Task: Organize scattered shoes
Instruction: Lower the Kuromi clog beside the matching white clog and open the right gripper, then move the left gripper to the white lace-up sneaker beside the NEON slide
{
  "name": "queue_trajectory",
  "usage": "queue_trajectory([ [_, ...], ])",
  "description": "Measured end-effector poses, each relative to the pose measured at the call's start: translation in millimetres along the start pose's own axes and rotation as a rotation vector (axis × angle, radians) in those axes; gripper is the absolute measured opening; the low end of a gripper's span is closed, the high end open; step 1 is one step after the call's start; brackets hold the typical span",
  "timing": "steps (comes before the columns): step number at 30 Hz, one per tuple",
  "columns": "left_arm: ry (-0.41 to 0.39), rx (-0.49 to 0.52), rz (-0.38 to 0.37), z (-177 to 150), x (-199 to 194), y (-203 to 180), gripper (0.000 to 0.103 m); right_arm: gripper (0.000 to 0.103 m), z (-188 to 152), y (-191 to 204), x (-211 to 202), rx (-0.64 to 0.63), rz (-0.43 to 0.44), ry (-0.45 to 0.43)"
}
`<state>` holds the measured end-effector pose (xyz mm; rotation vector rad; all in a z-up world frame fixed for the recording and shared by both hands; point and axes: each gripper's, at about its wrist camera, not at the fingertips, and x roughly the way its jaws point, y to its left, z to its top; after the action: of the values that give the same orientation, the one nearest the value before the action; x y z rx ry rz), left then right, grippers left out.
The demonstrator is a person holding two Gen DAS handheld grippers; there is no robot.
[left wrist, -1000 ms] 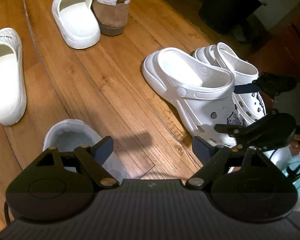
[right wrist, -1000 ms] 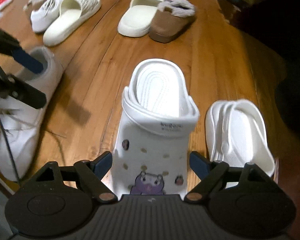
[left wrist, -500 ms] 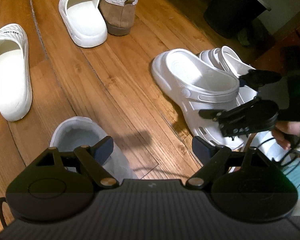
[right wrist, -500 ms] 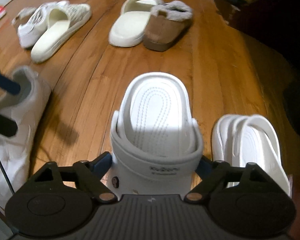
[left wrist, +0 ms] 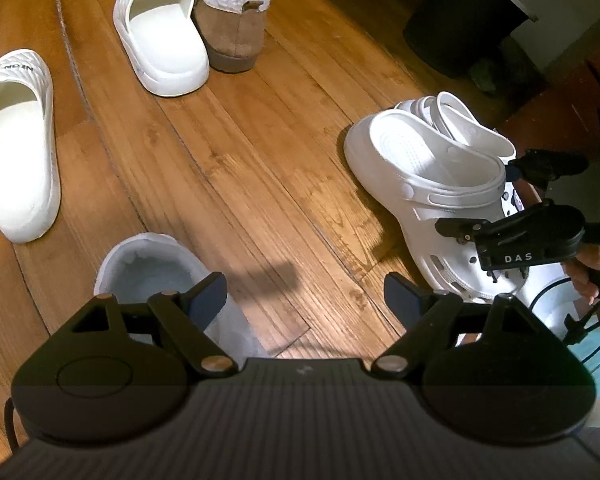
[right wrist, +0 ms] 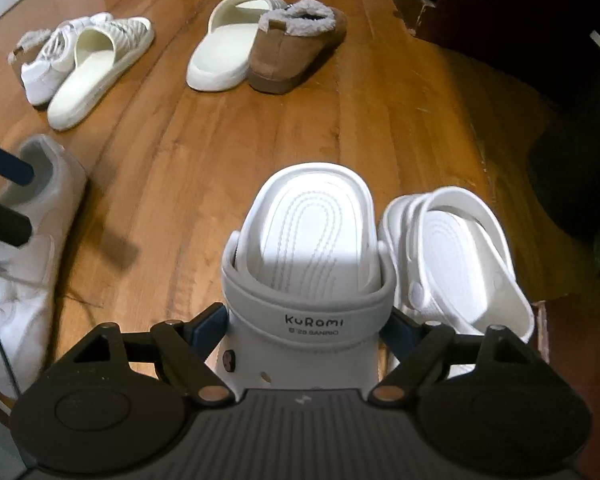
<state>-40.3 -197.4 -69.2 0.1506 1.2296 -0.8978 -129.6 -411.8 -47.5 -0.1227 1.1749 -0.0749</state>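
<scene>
A white clog [right wrist: 312, 240] with charms and a printed heel strap lies on the wooden floor between the fingers of my right gripper [right wrist: 304, 320], whose pads press on its two sides. Its mate, a second white clog [right wrist: 456, 248], sits close beside it on the right. The left wrist view shows the same pair, with the gripped clog [left wrist: 432, 172] held by my right gripper [left wrist: 508, 196]. My left gripper [left wrist: 304, 292] hangs open over bare floor. The heel of a white sneaker [left wrist: 156, 276] lies just below its left finger.
A cream slide [left wrist: 160, 32] and a brown fur-lined slipper [left wrist: 236, 28] stand together farther off. A quilted white slide [left wrist: 16, 140] lies at the left, with another white sneaker [right wrist: 48, 68] next to it. Dark furniture [left wrist: 460, 20] stands at the far right.
My right gripper slid back along the clog from its toe to behind its heel strap and closed on it. The clog then shifted right, up against its mate. The left gripper stayed put.
</scene>
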Motion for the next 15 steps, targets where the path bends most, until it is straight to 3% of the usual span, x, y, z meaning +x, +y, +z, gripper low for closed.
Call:
queue_trajectory([
  [3, 0.002, 0.003, -0.002, -0.5, 0.4, -0.7, 0.086, 0.085, -1.5, -5.9, 3.1, -0.005, -0.033, 0.021],
  [6, 0.003, 0.004, -0.002, -1.0, 0.5, -0.7, 0.086, 0.084, 2.0, -14.1, -18.7, 0.017, -0.103, -0.051],
  [12, 0.005, -0.011, 0.000, -1.0, 0.6, 3.2, 0.086, 0.083, 9.2, 0.8, -47.2, -0.008, -0.050, -0.137],
  [15, -0.013, -0.025, 0.017, -1.1, -5.8, 8.7, 0.086, 0.084, 13.0, 25.6, -42.3, -0.058, 0.040, -0.090],
])
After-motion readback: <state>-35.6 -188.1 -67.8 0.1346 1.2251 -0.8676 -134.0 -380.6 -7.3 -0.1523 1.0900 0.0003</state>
